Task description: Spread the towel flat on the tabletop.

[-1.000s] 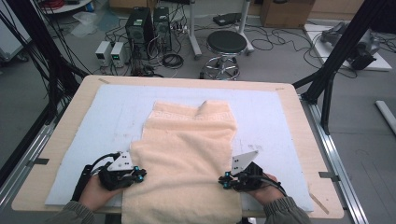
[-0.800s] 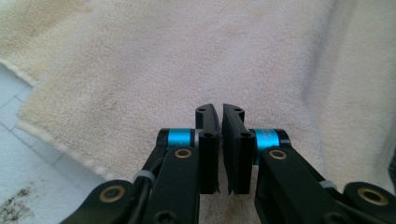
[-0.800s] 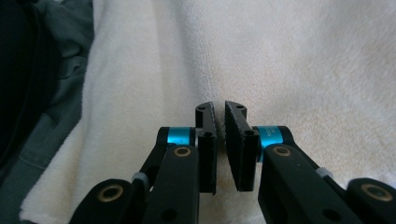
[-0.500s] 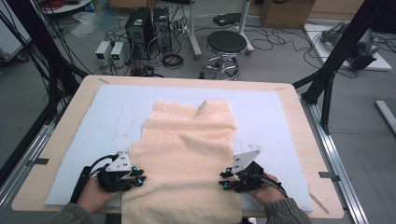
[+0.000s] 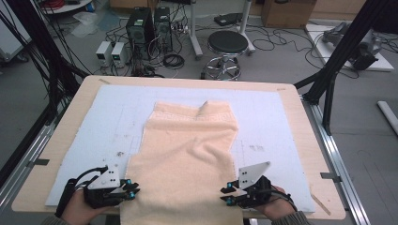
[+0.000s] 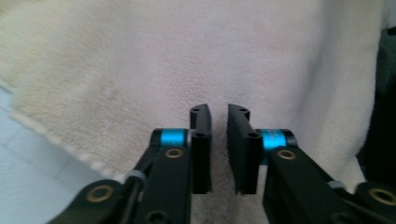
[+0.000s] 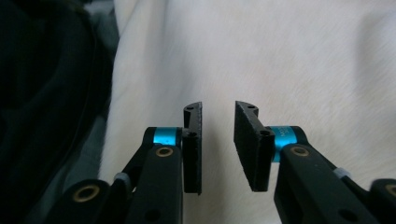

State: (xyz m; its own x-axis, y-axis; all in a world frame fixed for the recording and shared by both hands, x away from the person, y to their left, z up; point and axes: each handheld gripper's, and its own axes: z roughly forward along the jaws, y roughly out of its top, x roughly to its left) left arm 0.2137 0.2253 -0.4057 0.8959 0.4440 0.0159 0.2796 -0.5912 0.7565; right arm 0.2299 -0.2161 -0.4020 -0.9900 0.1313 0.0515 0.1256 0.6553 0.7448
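1. The towel (image 5: 187, 159) lies cream and fluffy down the middle of the blue mat (image 5: 291, 122), its near end spilling over the table's front edge toward me. Its far end is partly folded, with one small corner poking up.
2. My left gripper (image 5: 129, 191) sits at the towel's near left edge, and my right gripper (image 5: 226, 194) is at the near right edge. They are about level with each other.
3. In the left gripper view, my jaws stand a narrow gap apart with nothing pinched between them. The terry pile lies just beyond the tips, and the hem runs off to one side.
4. In the right gripper view, the jaws are a little wider and also hold nothing, with towel ahead of them and dark cloth off to the side.
5. As I read it, the job now is to catch both near corners, so I want each jaw pair straddling the hem rather than skating over the nap.
6. I would nudge both grippers in evenly so that one pad goes under the edge and one goes over it.
7. I would bite deep enough to hold the thick hem, because a shallow nip on loose loops will likely slip.
8. I should close both sides together, since an uneven grab would skew the towel on the mat.
9. The wooden table (image 5: 84, 93) beyond the mat leaves room to carry the edge forward.
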